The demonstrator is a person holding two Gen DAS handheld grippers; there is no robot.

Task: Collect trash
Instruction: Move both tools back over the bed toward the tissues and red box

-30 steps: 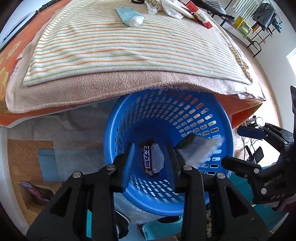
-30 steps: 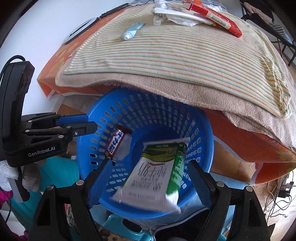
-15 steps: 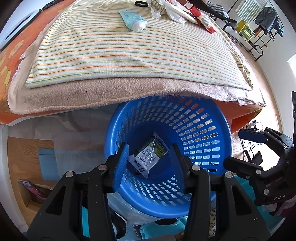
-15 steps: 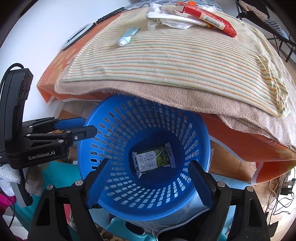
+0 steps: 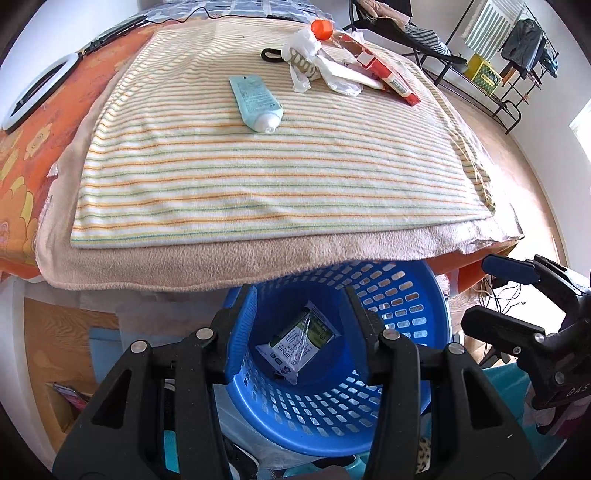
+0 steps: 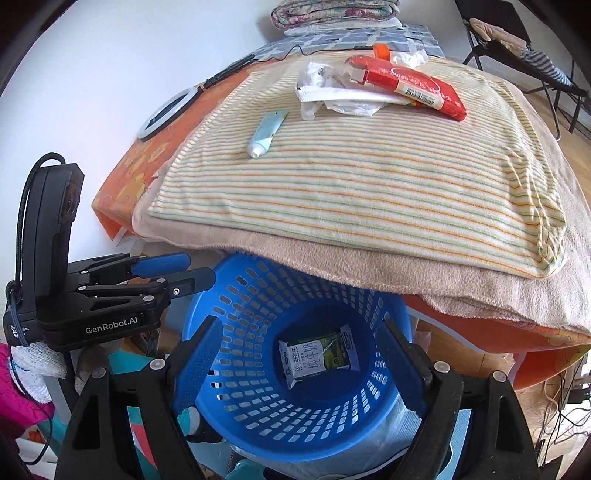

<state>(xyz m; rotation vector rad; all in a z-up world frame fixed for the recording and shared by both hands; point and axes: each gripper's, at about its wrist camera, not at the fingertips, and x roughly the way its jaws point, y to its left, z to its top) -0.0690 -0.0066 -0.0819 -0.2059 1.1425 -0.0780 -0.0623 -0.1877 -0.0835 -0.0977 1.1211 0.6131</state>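
1. Both grippers are hovering over the blue basket (image 6: 295,387), each empty: the left gripper (image 5: 301,314) is standing partly spread with nothing between its jaws, and the right gripper (image 6: 303,354) is gaping wide, also with nothing in it.
2. One piece of trash, a green-and-white packet (image 6: 319,354), is lying flat on the basket floor, at about 6 o'clock in the right wrist view.
3. More trash is waiting on the striped towel (image 5: 258,177) at 12 o'clock: a pale blue tube (image 5: 255,101), crumpled white paper (image 5: 314,68) and a red box (image 5: 388,75) lying against that paper, with an orange cap (image 5: 321,29) just behind.
4. Judging by this, the job is partly done and reaching up to the towel is coming next.
5. Risks I am seeing:
   - The basket is sitting half under the overhanging beige blanket (image 5: 221,266), so a carried item could be catching the edge and falling outside.
   - The paper and box are overlapping, so a grab may be dragging both or dropping one.
   - The tube is smooth and rounded and may be slipping from a partial pinch.
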